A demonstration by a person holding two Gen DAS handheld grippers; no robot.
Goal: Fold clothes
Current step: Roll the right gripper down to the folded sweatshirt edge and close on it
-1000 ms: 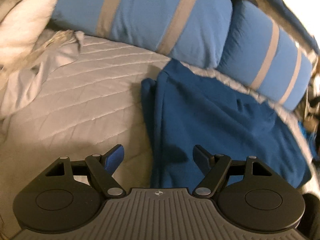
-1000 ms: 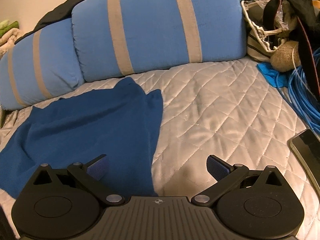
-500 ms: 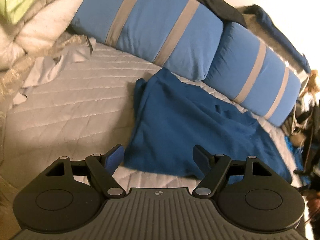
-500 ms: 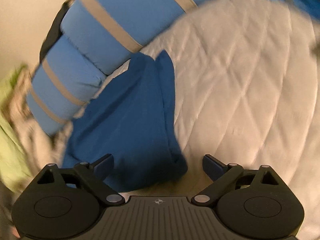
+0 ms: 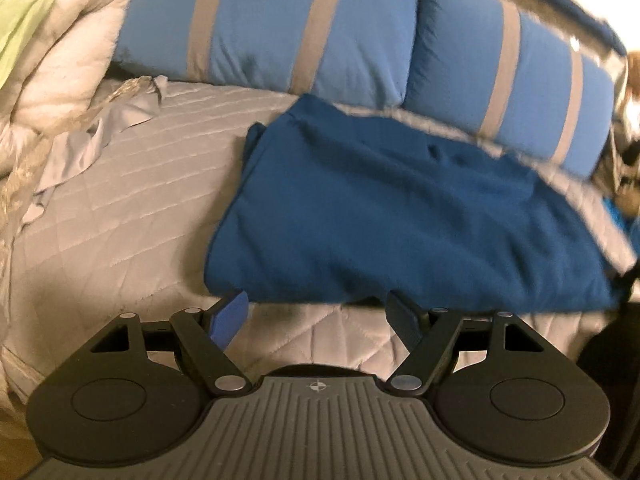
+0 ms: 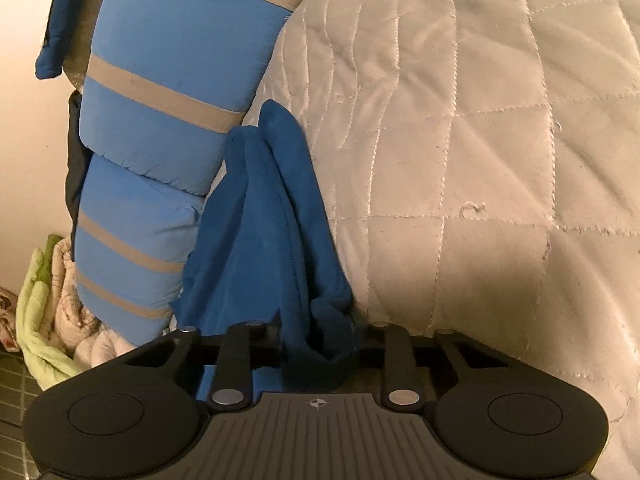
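Right gripper (image 6: 318,344) clamps the blue garment's (image 5: 400,208) corner; left gripper (image 5: 320,314), fingers apart, hovers just below its near edge.

one dark blue garment (image 5: 400,208) lies on one quilted bed (image 5: 132,216). two light blue pillows, one at 12 o'clock (image 5: 264,28) and one at 2 o'clock (image 5: 516,84), carry two grey stripes each. one grey cloth (image 5: 92,140) sits crumpled at 10 o'clock, beside one white comforter (image 5: 60,72). two claws: the left claw (image 5: 318,316) and the right claw (image 6: 318,340).
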